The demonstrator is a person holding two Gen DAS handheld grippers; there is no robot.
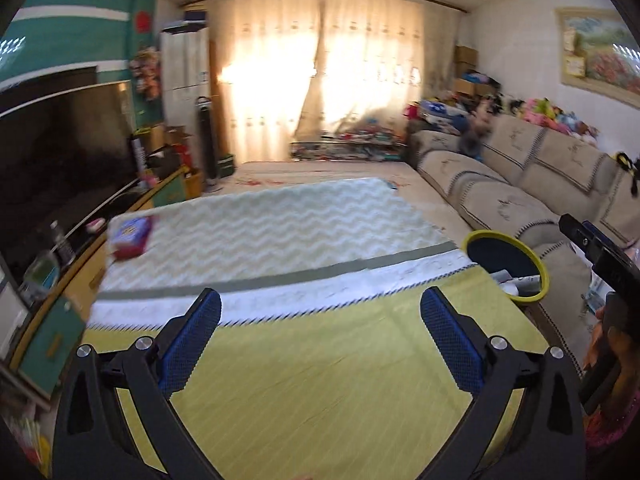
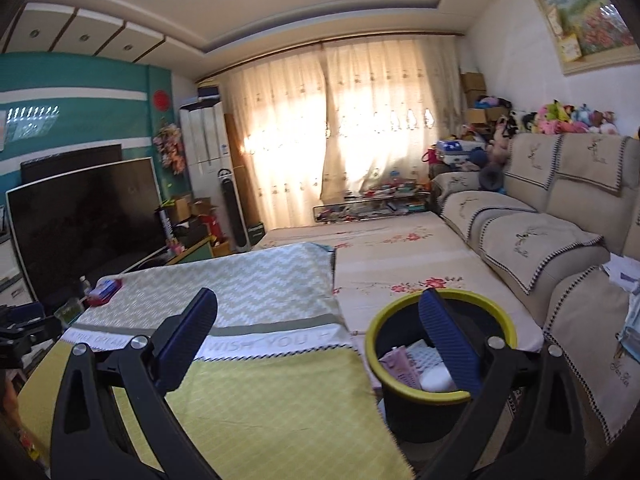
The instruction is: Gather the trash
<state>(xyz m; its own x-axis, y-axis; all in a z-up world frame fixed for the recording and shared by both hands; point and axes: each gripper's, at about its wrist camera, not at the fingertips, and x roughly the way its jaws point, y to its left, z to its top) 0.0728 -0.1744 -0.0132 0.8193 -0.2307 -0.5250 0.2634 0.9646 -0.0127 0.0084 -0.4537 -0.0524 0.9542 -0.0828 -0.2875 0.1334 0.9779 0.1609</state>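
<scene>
With both the left tool (image 1: 320, 332) and right tool (image 2: 318, 334) spread apart and empty beside the part-filled bin (image 2: 438, 356) — a drop looks done — next comes reaching for the red packet (image 1: 130, 237) on the worktop's (image 1: 320, 380) corner farthest from the bin.

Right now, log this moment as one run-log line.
left gripper: open, empty | right gripper: open, empty | bin: holds trash, beside table | red packet: on tablecloth, far left

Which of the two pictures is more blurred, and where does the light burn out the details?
Left wrist view: motion blur smears the red-and-blue packet and the zigzag-patterned tablecloth; the backlit cream curtain is burnt out to white. Right wrist view: sharper, the yellow-rimmed black bin reads clearly; curtain glare is milder. Both bend straight edges.
</scene>
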